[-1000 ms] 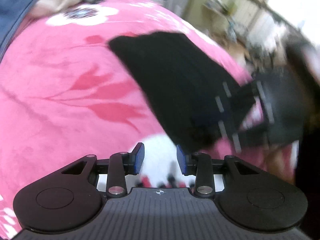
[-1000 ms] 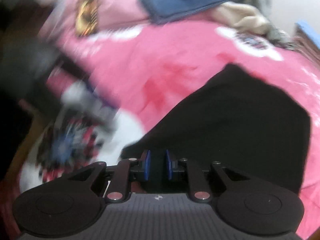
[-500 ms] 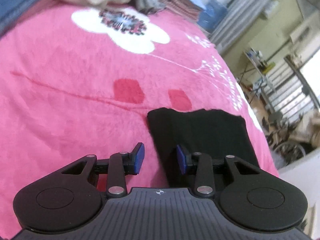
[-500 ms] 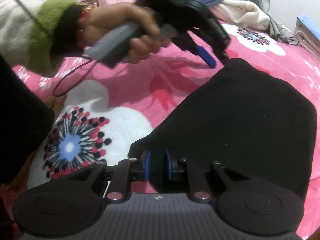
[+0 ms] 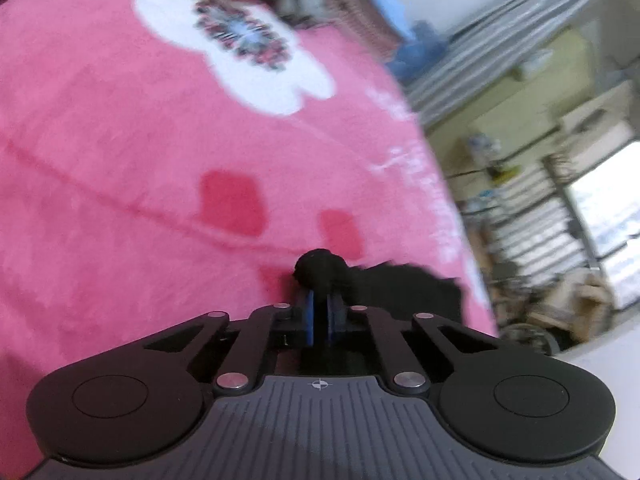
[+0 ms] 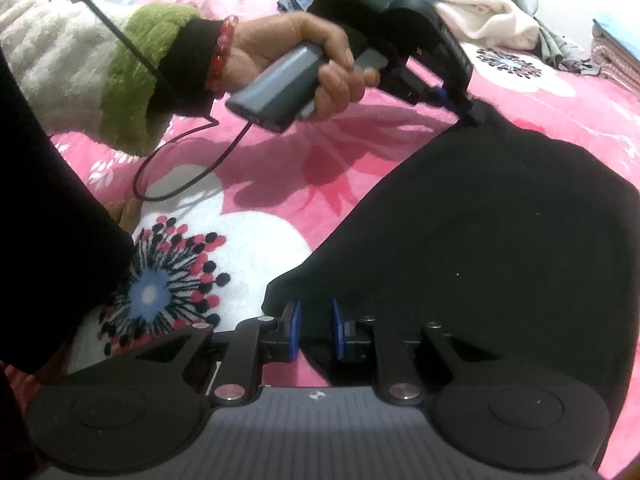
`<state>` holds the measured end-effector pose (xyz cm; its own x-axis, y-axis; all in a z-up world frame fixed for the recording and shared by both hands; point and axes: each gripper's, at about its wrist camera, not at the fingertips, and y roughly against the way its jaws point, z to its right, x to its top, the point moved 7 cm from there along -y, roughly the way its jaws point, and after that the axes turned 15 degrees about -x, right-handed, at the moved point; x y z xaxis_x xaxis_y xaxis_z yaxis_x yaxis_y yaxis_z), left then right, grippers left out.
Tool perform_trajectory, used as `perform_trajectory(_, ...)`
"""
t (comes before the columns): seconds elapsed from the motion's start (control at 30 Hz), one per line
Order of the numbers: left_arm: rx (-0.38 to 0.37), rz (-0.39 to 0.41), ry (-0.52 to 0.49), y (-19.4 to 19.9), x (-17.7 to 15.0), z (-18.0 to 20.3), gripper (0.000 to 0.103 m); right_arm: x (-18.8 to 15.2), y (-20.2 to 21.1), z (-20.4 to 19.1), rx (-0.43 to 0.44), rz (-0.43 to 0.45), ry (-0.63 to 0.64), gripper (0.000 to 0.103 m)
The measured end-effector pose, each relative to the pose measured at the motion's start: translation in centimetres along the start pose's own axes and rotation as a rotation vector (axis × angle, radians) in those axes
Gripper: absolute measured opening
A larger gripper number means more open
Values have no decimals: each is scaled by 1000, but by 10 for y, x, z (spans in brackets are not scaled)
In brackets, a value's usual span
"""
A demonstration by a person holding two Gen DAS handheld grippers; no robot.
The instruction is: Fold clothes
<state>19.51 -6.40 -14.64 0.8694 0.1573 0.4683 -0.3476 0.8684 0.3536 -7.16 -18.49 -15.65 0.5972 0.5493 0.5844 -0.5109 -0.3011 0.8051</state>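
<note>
The black garment lies spread on the pink floral blanket, filling the right wrist view from about 1 o'clock down to 5 o'clock, with one corner drawn toward 12 o'clock and another tucked in at the bottom centre. It looks soft and limp, a light knit or fleece with no stiffness of its own, so it should drape and sag wherever it is not held, and its matte nap is unlikely to slip from rubber pads. Corners and hems seem the sensible places to take it, since a pinch in the middle would only bunch the cloth. The left gripper has its blue pads pressed together on a bunched far corner, a black knob of fabric standing just above them at 12 o'clock in its own view; in the right wrist view the same tool reaches that corner near 1 o'clock, carried by the person's left hand. The right gripper has its pads narrowly apart with the near corner between them, apparently gripped. Other clothes are heaped at the blanket's far edge, well apart.
</note>
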Motion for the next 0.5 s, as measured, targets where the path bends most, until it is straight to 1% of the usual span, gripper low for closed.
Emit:
perform_trajectory(0.07, -36, 12, -71, 6, 9, 8, 3, 0, 0, -1, 2, 3, 11, 18)
perform_trajectory(0.13, -10, -16, -77, 3, 9, -2, 3, -1, -1, 0, 9, 0, 3, 18)
perform_trajectory(0.2, 38, -53, -86, -3, 4, -18, 3, -2, -2, 1, 16, -3, -7, 18)
perform_trajectory(0.27, 21, -44, -59, -5, -1, -30, 5, -2, -3, 0, 16, -4, -6, 18)
perform_trajectory(0.3, 5, -33, -44, -4, -2, -32, 5, -3, -2, 0, 13, -4, -3, 18)
perform_trajectory(0.33, -9, -25, -30, -3, -2, -33, 8, -3, -2, -1, 11, -3, 1, 18)
perform_trajectory(0.43, -32, -27, 8, 2, -1, -33, 11, -2, -1, -3, 2, -2, 9, 18)
perform_trajectory(0.47, -32, -28, 19, 5, 0, -32, 13, -2, -1, -3, -2, -2, 12, 18)
perform_trajectory(0.5, -22, -23, 17, 9, 3, -30, 19, -2, -1, -4, -5, -2, 14, 18)
